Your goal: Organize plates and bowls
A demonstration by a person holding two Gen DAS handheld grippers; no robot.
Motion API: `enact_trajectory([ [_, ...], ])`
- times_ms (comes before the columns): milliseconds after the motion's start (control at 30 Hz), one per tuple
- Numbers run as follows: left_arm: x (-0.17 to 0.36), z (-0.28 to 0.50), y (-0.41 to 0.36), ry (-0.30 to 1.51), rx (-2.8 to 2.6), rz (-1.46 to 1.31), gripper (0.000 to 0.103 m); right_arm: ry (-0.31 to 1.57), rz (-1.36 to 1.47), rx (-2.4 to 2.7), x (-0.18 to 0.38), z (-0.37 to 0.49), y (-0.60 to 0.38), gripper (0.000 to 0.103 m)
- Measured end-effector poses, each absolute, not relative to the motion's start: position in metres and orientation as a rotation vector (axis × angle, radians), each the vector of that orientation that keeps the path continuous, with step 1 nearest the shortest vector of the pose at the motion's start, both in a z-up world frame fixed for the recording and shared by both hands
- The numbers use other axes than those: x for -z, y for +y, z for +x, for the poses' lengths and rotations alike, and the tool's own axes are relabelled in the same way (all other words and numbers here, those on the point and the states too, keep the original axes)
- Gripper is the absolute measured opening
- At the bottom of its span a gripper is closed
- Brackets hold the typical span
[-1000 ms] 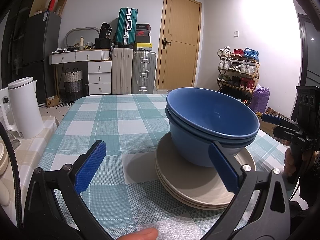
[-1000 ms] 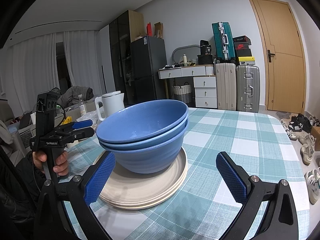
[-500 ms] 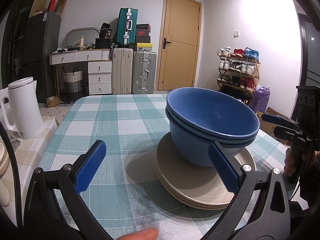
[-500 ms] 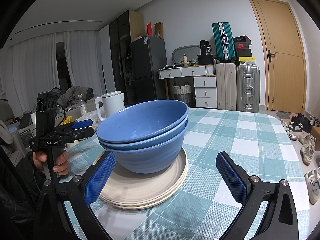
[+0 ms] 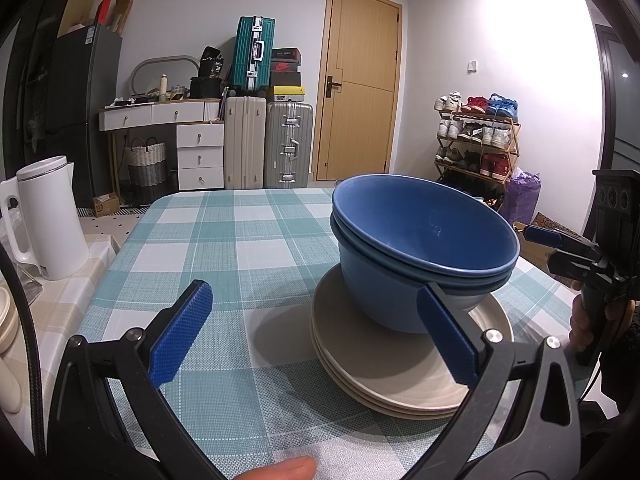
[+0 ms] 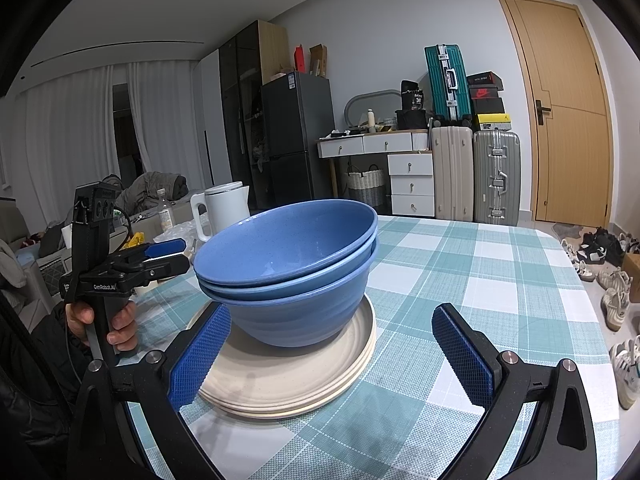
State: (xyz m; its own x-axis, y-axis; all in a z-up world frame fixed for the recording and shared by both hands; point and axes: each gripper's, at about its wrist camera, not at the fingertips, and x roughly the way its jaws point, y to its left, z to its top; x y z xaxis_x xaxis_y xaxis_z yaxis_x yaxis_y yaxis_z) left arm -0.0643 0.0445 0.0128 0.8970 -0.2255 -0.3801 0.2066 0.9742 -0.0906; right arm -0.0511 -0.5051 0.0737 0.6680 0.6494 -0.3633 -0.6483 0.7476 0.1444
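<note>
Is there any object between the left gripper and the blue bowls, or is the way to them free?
Nothing visible stands between them. The left gripper is open, and only bare checked tablecloth lies ahead of it. The blue bowls sit nested on the beige plates, slightly to its right, behind its right finger.

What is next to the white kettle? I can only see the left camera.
Observer: A clear bottle stands just left of the kettle; your view cuts it off.
Operator: Who is holding my left gripper?
Observer: A hand grips its handle, and the left gripper points toward the bowls.
Operator: Are there shoes on the floor?
Observer: Yes, loose shoes lie on the floor beside the table.
</note>
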Motion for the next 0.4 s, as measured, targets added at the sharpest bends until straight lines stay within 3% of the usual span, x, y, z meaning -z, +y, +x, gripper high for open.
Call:
enact_trajectory([
  [400,-0.0163,-0.0646,0.0474,0.389,0.233,-0.030,0.102,0.411,-0.005,-0.735,-0.0735,-0.0517,-0.5057,0.103],
])
